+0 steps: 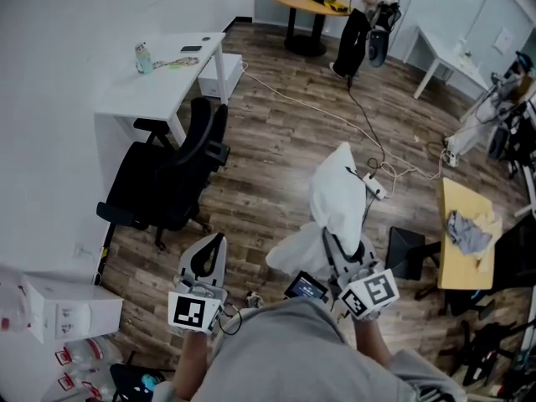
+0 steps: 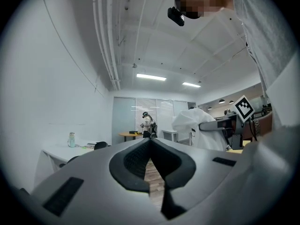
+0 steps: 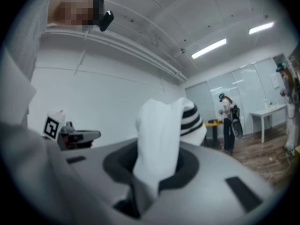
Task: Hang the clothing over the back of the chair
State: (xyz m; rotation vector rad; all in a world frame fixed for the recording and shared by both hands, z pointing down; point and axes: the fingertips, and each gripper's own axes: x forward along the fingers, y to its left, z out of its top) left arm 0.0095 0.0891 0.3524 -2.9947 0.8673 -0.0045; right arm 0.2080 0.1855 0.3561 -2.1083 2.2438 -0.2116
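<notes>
Clothing [image 1: 339,195] is clamped, bunched, in the right gripper [image 3: 157,161]: white fabric with a striped edge is pinched between the jaws. It is held up in the air, well apart from the chair [image 1: 172,174]. The left gripper [image 2: 150,142] is closed tip to tip, and nothing is held. The chair back is seen bare, beside the desk [image 1: 159,90]. Pickup is judged done. Carrying over, spreading and draping over the back are not yet done.
</notes>
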